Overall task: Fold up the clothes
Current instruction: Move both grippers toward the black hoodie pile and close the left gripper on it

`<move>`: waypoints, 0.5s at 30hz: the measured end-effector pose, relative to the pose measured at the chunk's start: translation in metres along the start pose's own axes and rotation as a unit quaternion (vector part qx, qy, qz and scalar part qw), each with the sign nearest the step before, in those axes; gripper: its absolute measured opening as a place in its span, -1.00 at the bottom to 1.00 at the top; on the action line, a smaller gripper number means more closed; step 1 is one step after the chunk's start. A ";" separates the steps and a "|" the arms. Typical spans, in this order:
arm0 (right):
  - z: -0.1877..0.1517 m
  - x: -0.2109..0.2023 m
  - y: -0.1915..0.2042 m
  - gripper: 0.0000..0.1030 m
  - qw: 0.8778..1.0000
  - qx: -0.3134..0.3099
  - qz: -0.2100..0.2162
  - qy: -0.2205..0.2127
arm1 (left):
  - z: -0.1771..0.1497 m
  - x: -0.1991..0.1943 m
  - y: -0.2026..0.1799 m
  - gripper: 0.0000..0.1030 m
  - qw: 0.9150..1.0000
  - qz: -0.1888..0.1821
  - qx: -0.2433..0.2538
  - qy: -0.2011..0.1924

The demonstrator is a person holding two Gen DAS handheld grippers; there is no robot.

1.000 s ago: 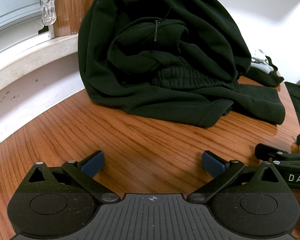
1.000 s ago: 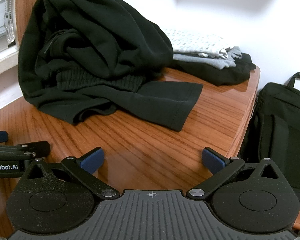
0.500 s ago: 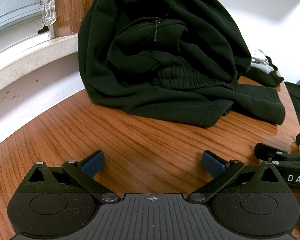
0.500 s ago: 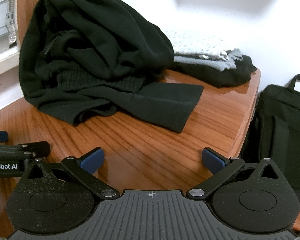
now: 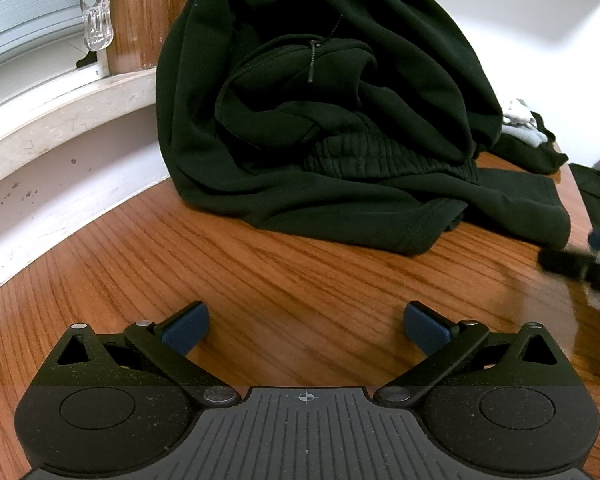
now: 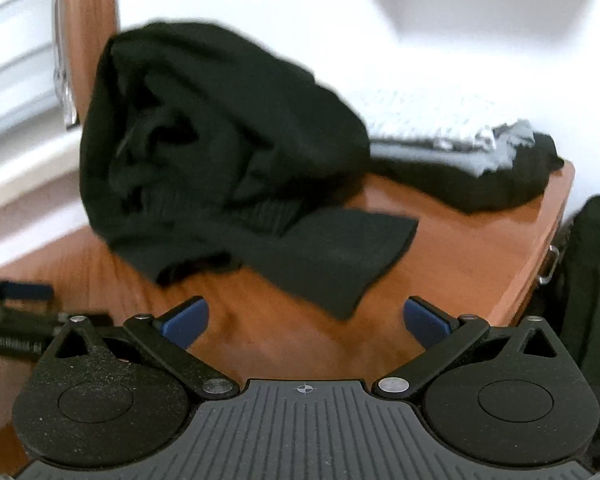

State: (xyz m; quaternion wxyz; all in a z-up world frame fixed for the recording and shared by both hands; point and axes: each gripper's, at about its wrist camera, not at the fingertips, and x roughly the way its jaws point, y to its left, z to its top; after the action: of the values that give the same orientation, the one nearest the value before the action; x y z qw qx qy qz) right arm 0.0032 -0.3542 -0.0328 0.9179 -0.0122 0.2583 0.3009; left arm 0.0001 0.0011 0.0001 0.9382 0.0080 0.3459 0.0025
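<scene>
Facing a crumpled black fleece hooded sweatshirt (image 5: 320, 120), heaped at the back of the glossy reddish-brown wooden table (image 5: 260, 280) and slumped against the upright wooden post (image 5: 148, 12) beside the pale stone window sill (image 5: 60, 120). Bunched rather than laid out, with a ribbed hem showing mid-heap, a zip pull hanging near the top and one flat flap spilling forward onto bare wood; probably dropped there as the next piece to fold. Holding the black, blue-padded left gripper (image 5: 306, 326) low over the bare wood in front of the heap, jaws spread wide, nothing between them, well short of the cloth. Holding the matching right gripper (image 6: 306, 322) likewise released and empty, pointed at the flat spilled-out flap just ahead; blurred all over in that view, so no fine detail of the fabric there. Likely kept wide in order to take a thick fleece edge in one bite. Beyond the heap, at the far right corner, a neat stack of folded clothes (image 6: 460, 152), white and grey over black; judged the finished pile, set back to leave the near wood free as folding space. Off the table's right edge, a black fabric bag (image 6: 592, 280), seemingly no part of the job. No fold begun on the sweatshirt yet; first needs drawing forward and spreading flat.
</scene>
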 end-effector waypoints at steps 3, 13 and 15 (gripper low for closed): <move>0.009 0.005 -0.007 1.00 1.000 -0.008 0.026 -0.004 | 0.000 0.000 0.000 1.00 1.000 0.000 0.000 0.000; 0.026 0.028 -0.003 1.00 0.996 -0.045 0.071 -0.026 | 0.002 0.001 -0.003 1.00 1.000 0.003 -0.003 0.000; 0.030 0.033 -0.002 1.00 0.996 -0.044 0.076 -0.019 | 0.008 0.002 0.003 1.00 0.999 -0.013 -0.030 -0.011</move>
State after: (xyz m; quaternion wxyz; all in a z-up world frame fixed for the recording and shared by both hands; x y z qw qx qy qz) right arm 0.0414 -0.3324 -0.0232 0.8956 -0.0271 0.2277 0.3812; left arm 0.0071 0.0044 0.0054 0.9418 -0.0246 0.3352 0.0008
